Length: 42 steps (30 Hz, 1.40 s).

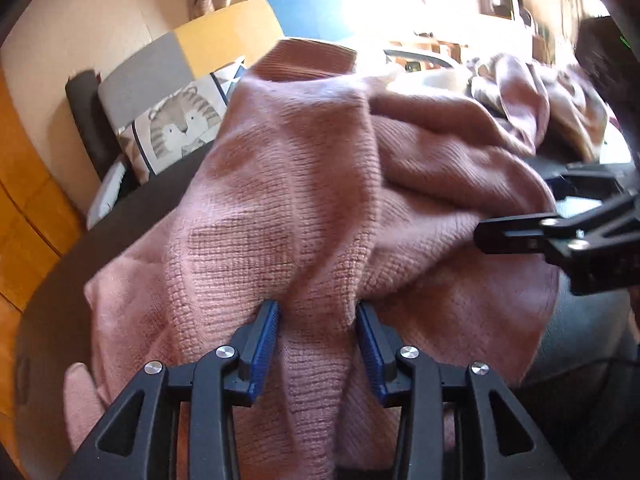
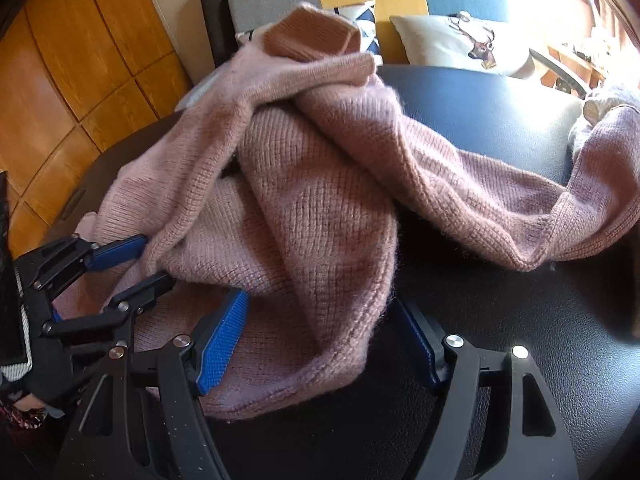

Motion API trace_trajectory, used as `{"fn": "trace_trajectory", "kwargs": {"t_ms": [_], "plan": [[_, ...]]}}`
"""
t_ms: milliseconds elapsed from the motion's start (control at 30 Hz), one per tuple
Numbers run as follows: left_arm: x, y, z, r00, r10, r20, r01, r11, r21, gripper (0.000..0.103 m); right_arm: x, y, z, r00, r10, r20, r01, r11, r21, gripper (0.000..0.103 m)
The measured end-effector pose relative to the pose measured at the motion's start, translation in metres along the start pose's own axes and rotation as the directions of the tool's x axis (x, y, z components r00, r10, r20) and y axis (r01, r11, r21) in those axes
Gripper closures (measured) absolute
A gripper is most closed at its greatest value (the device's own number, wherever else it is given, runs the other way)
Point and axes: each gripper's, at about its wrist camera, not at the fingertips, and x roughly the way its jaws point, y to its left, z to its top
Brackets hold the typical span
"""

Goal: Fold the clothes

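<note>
Left hand-held gripper point(image 1: 319, 312) standing partly open, ridge of pink knit sweater point(image 1: 304, 184) lying between blue pads, pads flanking fabric; grip not confirmable. Right hand-held gripper point(image 2: 320, 312) gaping wide, sweater fold sitting between fingers, unpinched. Sweater lying bunched on dark tabletop point(image 2: 500, 320). Cushions point(image 2: 460, 44) resting behind.
</note>
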Motion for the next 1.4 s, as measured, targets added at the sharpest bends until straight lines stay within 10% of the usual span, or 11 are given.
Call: {"fn": "trace_trajectory", "kwargs": {"t_ms": [433, 833, 1267, 1400], "plan": [[-0.022, 0.061, 0.013, 0.974, -0.200, 0.104, 0.222, 0.929, -0.295, 0.096, -0.017, 0.000, 0.015, 0.998, -0.013, 0.063, 0.010, 0.999, 0.051, 0.027], [-0.070, 0.145, 0.030, 0.959, 0.038, 0.282, 0.098, 0.886, -0.453, 0.097, -0.028, -0.011, 0.013, 0.997, -0.024, 0.077, 0.019, 0.998, 0.059, 0.027], [-0.061, 0.204, -0.034, 0.974, 0.126, 0.187, 0.012, 0.797, -0.604, 0.098, -0.014, -0.011, 0.075, 0.988, -0.100, 0.118, 0.107, 0.993, -0.053, 0.027], [-0.047, 0.206, -0.051, 0.987, 0.084, 0.134, 0.019, 0.781, -0.625, 0.098, 0.020, -0.014, 0.091, 0.993, -0.122, -0.002, 0.122, 0.993, 0.002, 0.077]]}}
